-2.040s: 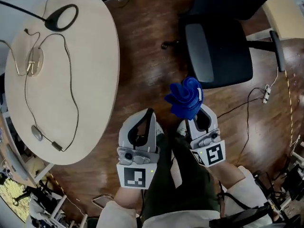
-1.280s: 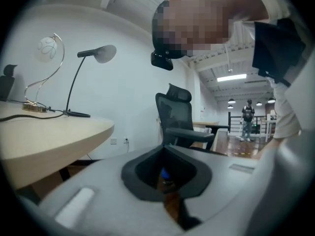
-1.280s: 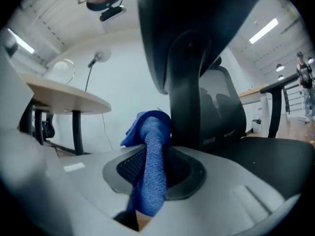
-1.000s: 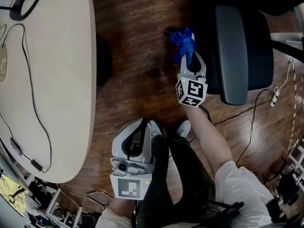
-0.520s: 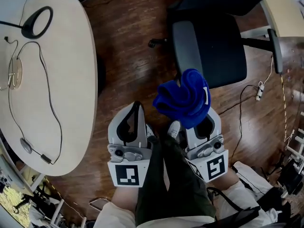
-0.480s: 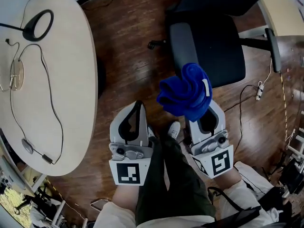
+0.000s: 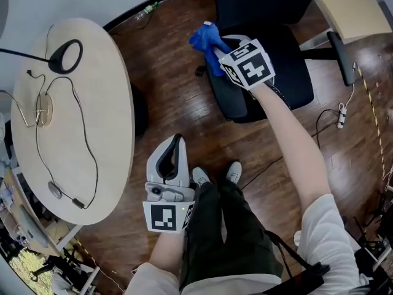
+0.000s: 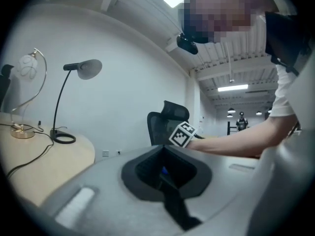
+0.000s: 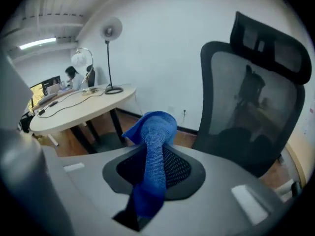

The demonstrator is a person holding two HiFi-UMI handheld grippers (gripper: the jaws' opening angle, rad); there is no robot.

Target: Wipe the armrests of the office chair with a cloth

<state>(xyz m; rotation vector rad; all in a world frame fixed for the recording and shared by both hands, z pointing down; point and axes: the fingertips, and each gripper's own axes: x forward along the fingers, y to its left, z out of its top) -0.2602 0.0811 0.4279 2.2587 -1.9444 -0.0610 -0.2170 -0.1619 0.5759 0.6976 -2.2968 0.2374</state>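
A black office chair [image 7: 288, 72] stands at the top of the head view, with its mesh back [image 9: 251, 102] filling the right gripper view. My right gripper [image 7: 222, 49] reaches out on a stretched arm over the chair's near armrest [image 7: 228, 97]. It is shut on a bunched blue cloth [image 7: 207, 40], which sticks out past the jaws [image 9: 155, 146]. Whether the cloth touches the armrest is hidden. My left gripper [image 7: 176, 144] hangs shut and empty beside the person's legs. Its own view looks toward the chair [image 8: 167, 118].
A pale oval table [image 7: 73, 121] at the left carries a black ring lamp [image 7: 66, 55], cables and a gold stand [image 7: 43, 110]. The chair's far armrest [image 7: 342, 57] is at the right. Cables and a plug [image 7: 341, 112] trail on the wooden floor [image 7: 178, 97].
My right gripper has swung from beside the person's legs out and up to the chair's near armrest, carrying the blue cloth. The left gripper has stayed low.
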